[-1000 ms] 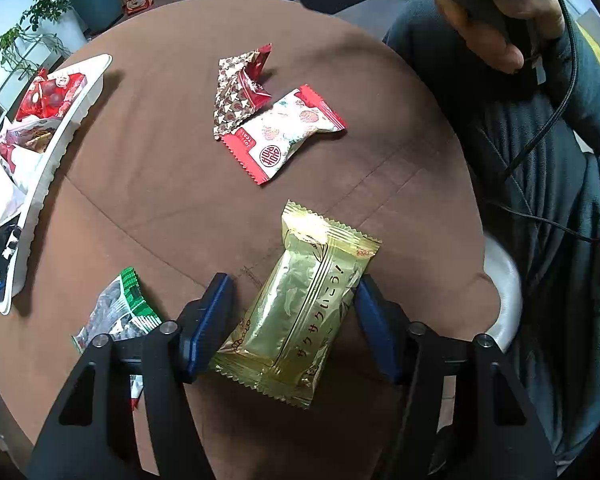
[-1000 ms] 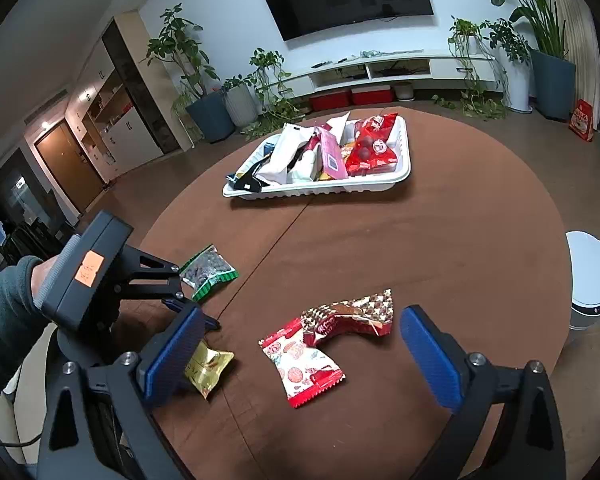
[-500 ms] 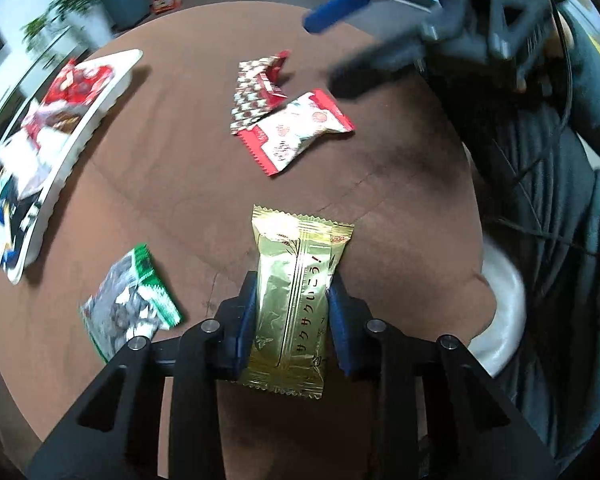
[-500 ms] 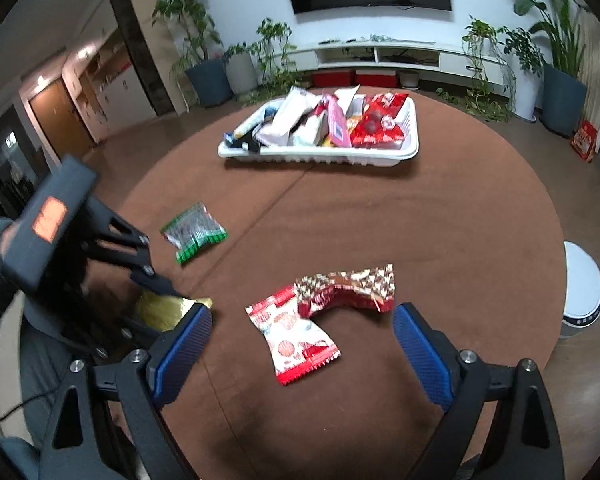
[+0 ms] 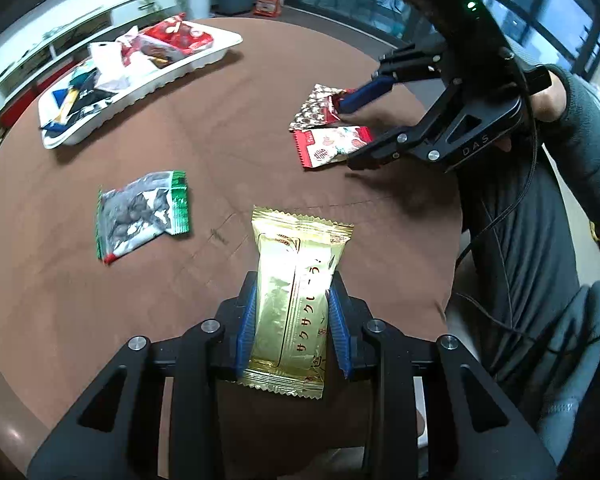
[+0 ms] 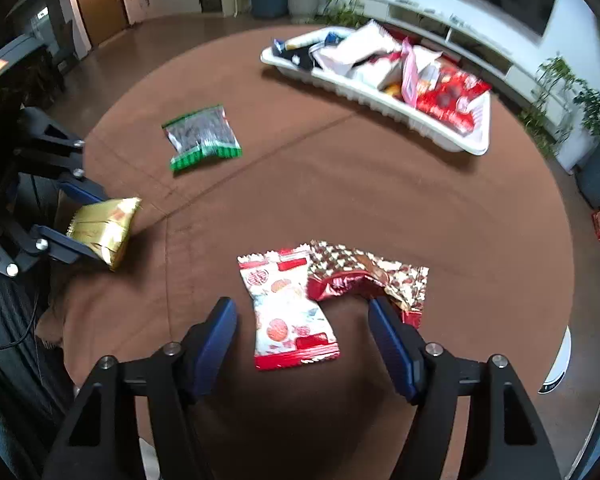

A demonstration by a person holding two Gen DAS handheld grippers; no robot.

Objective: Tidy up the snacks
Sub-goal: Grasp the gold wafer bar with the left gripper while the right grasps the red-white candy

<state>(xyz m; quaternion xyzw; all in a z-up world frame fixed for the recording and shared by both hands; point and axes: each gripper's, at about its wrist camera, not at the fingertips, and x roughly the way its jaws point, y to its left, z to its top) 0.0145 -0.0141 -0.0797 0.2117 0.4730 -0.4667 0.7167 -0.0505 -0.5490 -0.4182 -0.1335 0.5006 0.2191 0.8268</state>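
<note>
Tray count: one white tray (image 5: 204, 65), far left of the round brown table (image 5: 260, 128) in the left wrist view, heaped with mixed packets; their number cannot be told.
Loose packets on table: three. One green-edged clear packet (image 5: 142, 212) of dark pieces, left of centre; one white-and-red packet (image 6: 290, 312) and one red-and-gold patterned packet (image 6: 364, 276), touching, at the near right.
Held packets: one gold packet (image 5: 296, 300) with Japanese lettering.
Grippers: two, each with blue pads.
Left gripper (image 5: 294, 316): jaws drawn narrow, both pads pressed on the long sides of the gold packet, which the right wrist view shows off the table surface (image 6: 104, 228).
Right gripper (image 6: 304, 336): jaws partly apart and closing; the white-and-red packet lies between them, not yet pressed. The right finger (image 6: 392, 340) sits at the edge of the patterned packet; contact cannot be told.
Person: one, in a grey sleeve (image 5: 580, 128), hand on the right gripper.
Change, gold packet: a second ago it lay on the table between wide left jaws; now it is clamped and raised.
Change, right gripper: earlier it stood high and wide open above the pair of packets; now it is lower, straddling the white-and-red one, jaws narrower.
Change, loose packets and tray: same places on the table as before.
</note>
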